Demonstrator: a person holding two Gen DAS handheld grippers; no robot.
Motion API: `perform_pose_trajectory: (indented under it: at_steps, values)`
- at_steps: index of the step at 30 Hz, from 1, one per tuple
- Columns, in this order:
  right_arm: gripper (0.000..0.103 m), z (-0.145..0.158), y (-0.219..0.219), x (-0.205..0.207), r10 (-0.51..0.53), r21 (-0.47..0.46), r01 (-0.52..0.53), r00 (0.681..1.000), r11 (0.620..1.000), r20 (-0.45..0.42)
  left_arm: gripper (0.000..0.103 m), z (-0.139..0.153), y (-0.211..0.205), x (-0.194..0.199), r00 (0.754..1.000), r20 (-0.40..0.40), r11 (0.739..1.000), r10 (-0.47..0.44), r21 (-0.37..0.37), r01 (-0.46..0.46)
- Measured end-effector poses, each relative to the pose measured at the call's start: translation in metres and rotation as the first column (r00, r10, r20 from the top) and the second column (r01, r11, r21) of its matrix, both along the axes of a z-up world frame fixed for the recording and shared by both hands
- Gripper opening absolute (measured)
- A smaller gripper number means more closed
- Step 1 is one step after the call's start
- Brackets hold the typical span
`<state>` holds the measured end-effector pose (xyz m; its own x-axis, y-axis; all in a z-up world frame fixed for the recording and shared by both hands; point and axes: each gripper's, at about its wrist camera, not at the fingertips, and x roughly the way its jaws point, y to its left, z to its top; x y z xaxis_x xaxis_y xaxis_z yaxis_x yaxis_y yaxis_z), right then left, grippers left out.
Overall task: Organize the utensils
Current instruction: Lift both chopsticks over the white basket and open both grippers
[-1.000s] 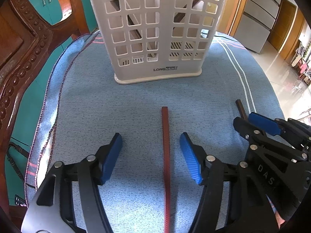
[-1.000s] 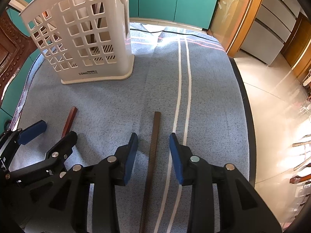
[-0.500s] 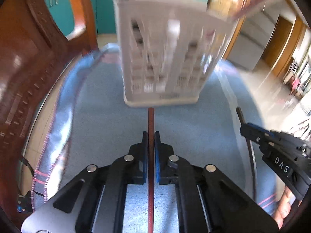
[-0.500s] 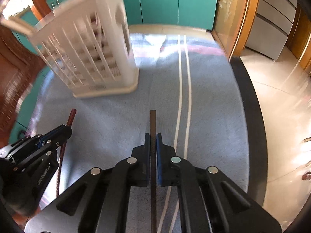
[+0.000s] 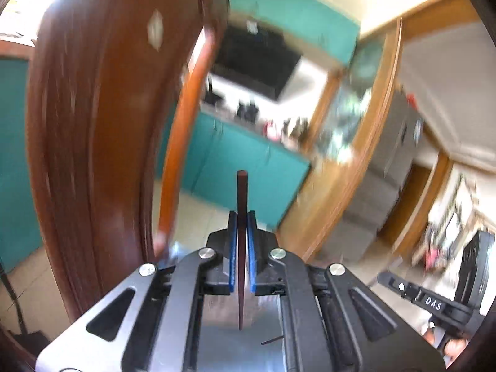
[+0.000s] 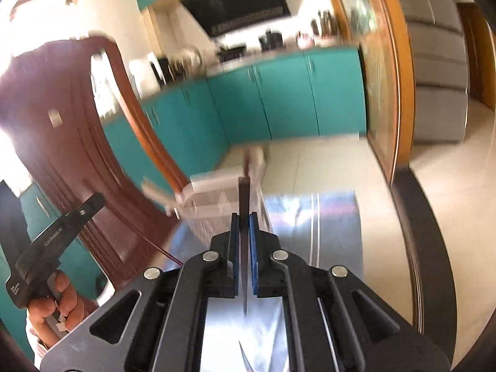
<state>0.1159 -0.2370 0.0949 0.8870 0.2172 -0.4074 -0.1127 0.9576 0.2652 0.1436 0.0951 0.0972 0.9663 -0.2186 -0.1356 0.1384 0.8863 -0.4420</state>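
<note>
My left gripper [image 5: 241, 217] is shut on a reddish-brown chopstick [image 5: 241, 192], which stands out past its blue pads. The table is out of the left wrist view, and the right gripper's black body shows there at the lower right. My right gripper [image 6: 244, 217] is shut on a dark brown chopstick [image 6: 244, 193]. Its tip points toward the blurred white slotted basket [image 6: 214, 197] on the blue striped cloth [image 6: 313, 232]. In the right wrist view a hand [image 6: 62, 297] holds the left gripper [image 6: 93, 203] at the left, with the red chopstick [image 6: 155, 245] trailing behind it.
A carved dark wooden chair back [image 5: 93, 130] stands close on the left, also seen as the chair back [image 6: 62, 136] in the right wrist view. The table's dark rim [image 6: 418, 241] runs along the right. Teal cabinets [image 6: 279, 99] and a grey fridge [image 6: 440, 62] lie beyond.
Both grippers closed on the chopsticks that lay between their fingers and lifted them off the cloth. Both views swung up from the table toward the kitchen.
</note>
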Motion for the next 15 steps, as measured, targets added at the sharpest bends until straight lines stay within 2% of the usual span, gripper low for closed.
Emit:
perform_pose_trajectory:
  at_steps: [4,7,11,15]
  values:
    - [0.007,0.044,-0.004,0.008,-0.053,0.072,0.045,0.991,0.996,0.124,0.007,0.025,0.01,-0.004,0.991,0.113,0.994,0.073,-0.087,-0.064]
    - [0.007,0.061,-0.004,0.014,-0.141,0.107,0.118,0.96,0.987,0.242,0.007,0.024,0.012,0.007,0.983,0.126,0.986,0.132,-0.121,-0.117]
    - [0.007,0.05,0.0,0.036,-0.185,0.131,0.153,0.938,0.98,0.293,0.007,0.001,0.005,0.027,0.982,0.079,0.984,0.172,-0.061,-0.167]
    - [0.007,0.019,0.008,0.069,-0.17,0.098,0.151,0.96,0.984,0.224,0.007,-0.018,-0.012,0.05,0.988,0.021,0.988,0.154,-0.008,-0.154]
